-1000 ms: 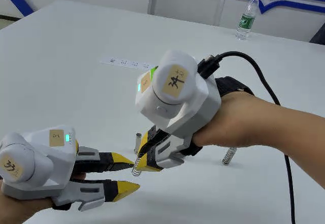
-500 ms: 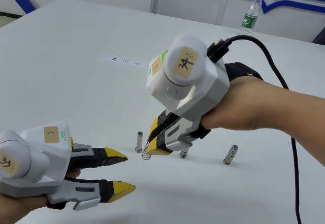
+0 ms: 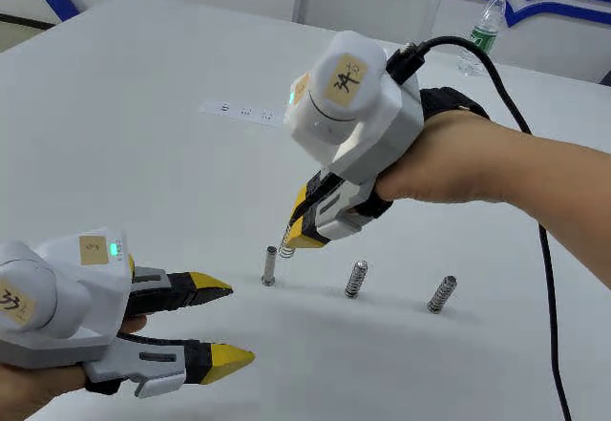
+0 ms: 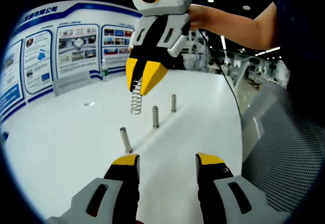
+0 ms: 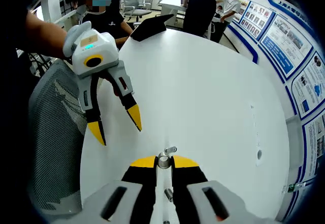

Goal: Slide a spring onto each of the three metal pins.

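1. The spring (image 3: 285, 247) is a thin steel coil hanging upright (only its top end is pinched), just above the bare pin (image 3: 269, 266) and clear of it.
2. A second pin (image 3: 356, 279) and a third pin (image 3: 441, 293) already wear coils; all three stand in a row well in from the tabletop's (image 3: 115, 154) far edge.
3. The right gripper (image 3: 304, 235) has its jaws clamped on the spring's top.
4. The left gripper (image 3: 239, 322) hovers near the bare pin, jaws wide apart, holding nothing.
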Available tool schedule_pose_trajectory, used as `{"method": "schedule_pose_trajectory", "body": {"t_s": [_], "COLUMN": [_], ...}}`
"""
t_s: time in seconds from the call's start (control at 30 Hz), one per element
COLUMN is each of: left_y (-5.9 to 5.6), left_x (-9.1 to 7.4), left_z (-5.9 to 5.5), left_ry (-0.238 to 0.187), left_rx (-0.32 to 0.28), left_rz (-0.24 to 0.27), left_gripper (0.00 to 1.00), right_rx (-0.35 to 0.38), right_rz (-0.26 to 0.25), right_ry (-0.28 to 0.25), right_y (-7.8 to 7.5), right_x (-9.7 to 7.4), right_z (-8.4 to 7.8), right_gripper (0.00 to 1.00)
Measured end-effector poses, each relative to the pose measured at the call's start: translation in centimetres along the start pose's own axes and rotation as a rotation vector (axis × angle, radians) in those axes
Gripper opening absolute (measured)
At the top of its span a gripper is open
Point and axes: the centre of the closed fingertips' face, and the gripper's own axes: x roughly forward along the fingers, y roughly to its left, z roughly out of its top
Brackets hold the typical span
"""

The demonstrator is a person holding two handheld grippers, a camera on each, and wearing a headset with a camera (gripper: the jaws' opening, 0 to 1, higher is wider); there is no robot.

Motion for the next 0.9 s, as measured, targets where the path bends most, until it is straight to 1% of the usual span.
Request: {"method": "schedule_pose_trajectory", "body": {"t_s": [0.1, 0.2, 0.23, 0.27, 0.5, 0.77, 0.9], "left_y": [0.0, 0.1, 0.1, 0.1, 0.3, 0.3, 0.4], "left_x": [-0.1, -0.1, -0.1, -0.1, -0.2, -0.1, -0.1], "left_z": [-0.1, -0.1, -0.2, -0.2, -0.3, -0.6, -0.6], "left_ry": [0.002, 0.004, 0.005, 0.007, 0.012, 0.019, 0.018], "left_rx": [-0.003, -0.006, -0.007, -0.007, -0.012, -0.016, -0.019], "left_rz": [0.002, 0.004, 0.005, 0.005, 0.007, 0.005, 0.007], "left_gripper": [0.45, 0.46, 0.46, 0.46, 0.46, 0.46, 0.45], "right_rx": [0.010, 0.013, 0.011, 0.014, 0.023, 0.037, 0.033], "right_rz": [0.002, -0.002, -0.003, 0.002, 0.014, 0.026, 0.026], "right_ry": [-0.003, 0.005, 0.009, 0.011, 0.014, 0.017, 0.028], "right_y": [-0.4, -0.9, -1.2, -1.3, -1.3, -1.4, -1.4], "right_x": [0.4, 1.0, 1.3, 1.5, 2.0, 2.5, 2.9], "right_z": [0.1, 0.0, 0.0, 0.0, -0.2, -0.3, -0.5], "right_gripper": [0.12, 0.12, 0.12, 0.12, 0.12, 0.12, 0.12]}}
